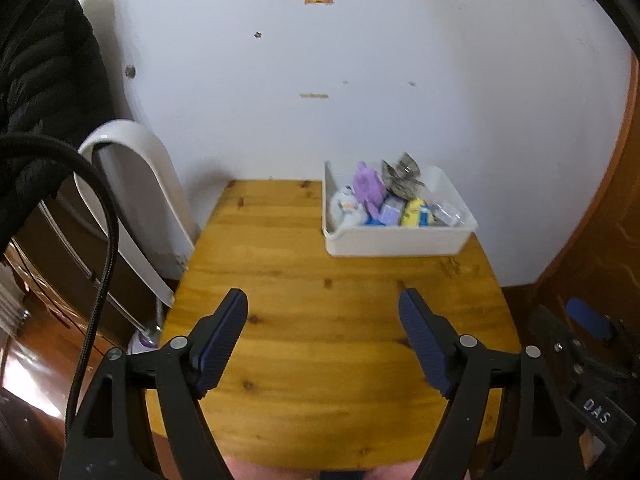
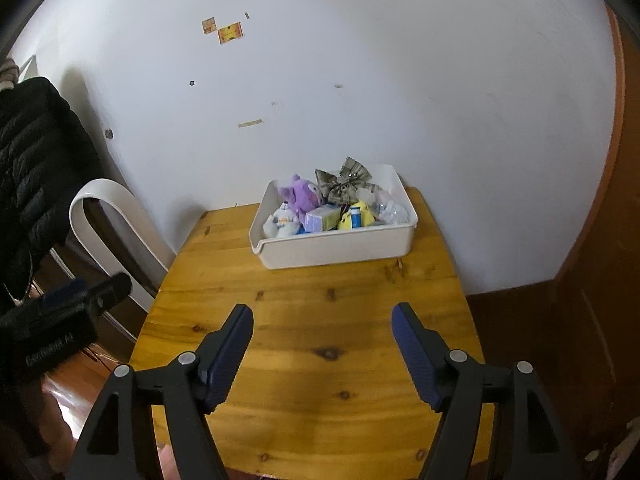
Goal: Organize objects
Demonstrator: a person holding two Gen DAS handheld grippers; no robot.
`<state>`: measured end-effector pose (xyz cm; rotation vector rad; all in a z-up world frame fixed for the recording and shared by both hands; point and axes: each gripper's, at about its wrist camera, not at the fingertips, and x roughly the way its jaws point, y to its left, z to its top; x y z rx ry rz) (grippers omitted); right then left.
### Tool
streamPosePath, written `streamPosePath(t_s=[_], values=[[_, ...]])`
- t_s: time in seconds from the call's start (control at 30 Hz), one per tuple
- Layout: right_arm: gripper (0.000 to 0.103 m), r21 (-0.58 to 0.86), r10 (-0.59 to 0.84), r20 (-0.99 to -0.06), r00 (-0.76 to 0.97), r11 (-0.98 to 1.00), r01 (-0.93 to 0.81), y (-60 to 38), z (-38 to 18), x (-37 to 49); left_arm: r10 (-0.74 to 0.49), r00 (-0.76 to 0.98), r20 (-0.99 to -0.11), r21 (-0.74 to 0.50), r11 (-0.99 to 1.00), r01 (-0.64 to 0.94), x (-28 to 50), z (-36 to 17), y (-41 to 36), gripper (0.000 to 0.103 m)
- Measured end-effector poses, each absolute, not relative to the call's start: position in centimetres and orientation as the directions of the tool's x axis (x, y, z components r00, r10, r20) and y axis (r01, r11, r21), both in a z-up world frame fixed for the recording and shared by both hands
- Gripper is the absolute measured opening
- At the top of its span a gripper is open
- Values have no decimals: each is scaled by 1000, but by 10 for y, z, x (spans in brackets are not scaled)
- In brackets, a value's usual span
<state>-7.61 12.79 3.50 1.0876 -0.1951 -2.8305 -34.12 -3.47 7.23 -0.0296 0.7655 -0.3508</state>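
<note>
Judging from how things lie, we are either at the start, about to take things out of the white bin (image 2: 334, 246), or at the end with everything already put away; we cannot tell which. The bin sits at the far right corner of the wooden table (image 2: 312, 360), close to the wall, well apart from both tools.

If we are to pick from it, we should come down from above on the item that sits highest and loosest, the plaid bow (image 2: 343, 185), rather than dig at the packed ones. We should keep the other tool ready to steady the bin's near wall, since a light plastic bin may slide.

Counting what shows inside: one purple plush toy (image 2: 299, 197), one plaid bow, one small white figure (image 2: 282, 220), one pale purple box (image 2: 323, 219), one yellow toy (image 2: 356, 216) and some clear wrapped pieces (image 2: 394, 211) whose number we cannot make out.

Our left gripper (image 1: 323, 340) hangs over the bare table with its jaws spread wide and nothing between them. Our right gripper (image 2: 322, 354) is likewise spread and empty.
</note>
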Motion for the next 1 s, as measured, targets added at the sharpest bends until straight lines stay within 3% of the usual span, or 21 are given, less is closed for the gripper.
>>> streamPosePath(t_s=[0.13,0.27,1.0], values=[[73,164,-138,-662,-737,-986,37,121,37,-54,-317,644,-697,-144,941,307,-361,64,-32,81],[81,165,-138,-660,-738,-986,36,115,39,-35,-322,624,-712,-150,938,313,-376,55,-28,81],[81,144,-103,-675,-731,-990,6,96,31,-39,-339,573,-746,-195,934,299,-365,34,-26,81]])
